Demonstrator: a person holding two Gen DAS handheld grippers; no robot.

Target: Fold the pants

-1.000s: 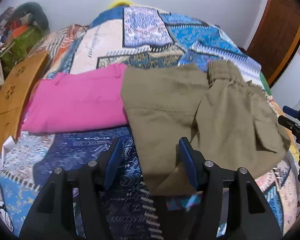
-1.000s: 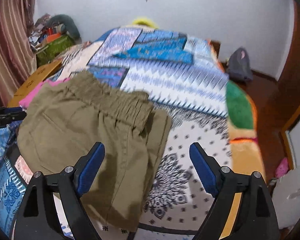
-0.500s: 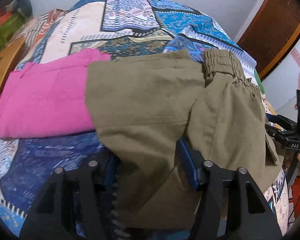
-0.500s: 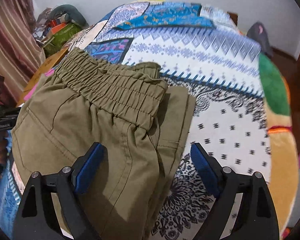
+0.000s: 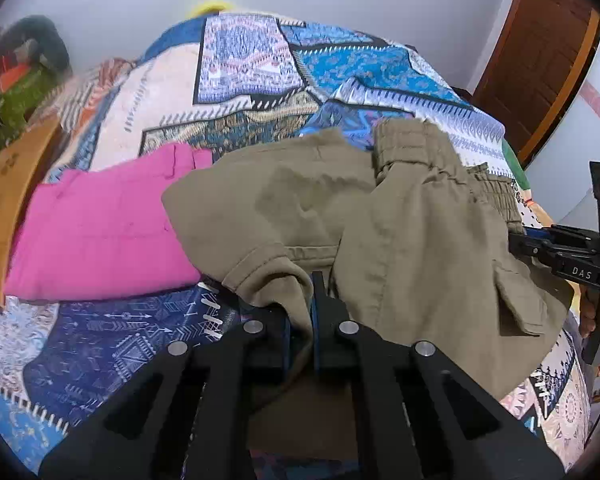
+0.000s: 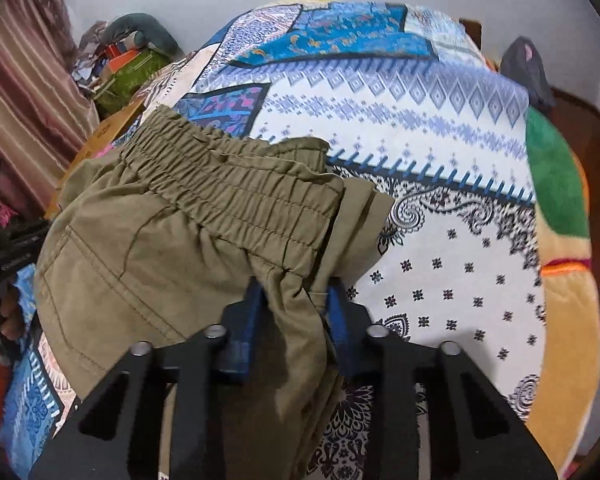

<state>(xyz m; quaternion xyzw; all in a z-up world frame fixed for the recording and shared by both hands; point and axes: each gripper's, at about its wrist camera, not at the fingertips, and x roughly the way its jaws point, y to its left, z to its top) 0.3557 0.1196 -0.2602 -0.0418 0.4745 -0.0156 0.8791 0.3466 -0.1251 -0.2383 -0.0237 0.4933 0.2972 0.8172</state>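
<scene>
The olive pants (image 5: 400, 216) lie partly folded on the patterned bedspread (image 5: 244, 72), elastic waistband toward the far right. My left gripper (image 5: 300, 312) is shut on a near fold of the pants, cloth bunched between the blue pads. In the right wrist view the pants (image 6: 148, 248) show the gathered waistband (image 6: 244, 200). My right gripper (image 6: 296, 312) is shut on the pants just below the waistband. The right gripper also shows at the right edge of the left wrist view (image 5: 568, 256).
A folded pink garment (image 5: 100, 224) lies left of the pants. A wooden board (image 5: 0, 200) runs along the bed's left edge, with clutter (image 6: 128, 60) and a striped curtain (image 6: 16, 100) beyond. A wooden door (image 5: 540, 52) stands at right.
Both grippers were open a second ago, moved forward over the pants, and have now closed on the cloth. The near edge of the pants is bunched and lifted.
</scene>
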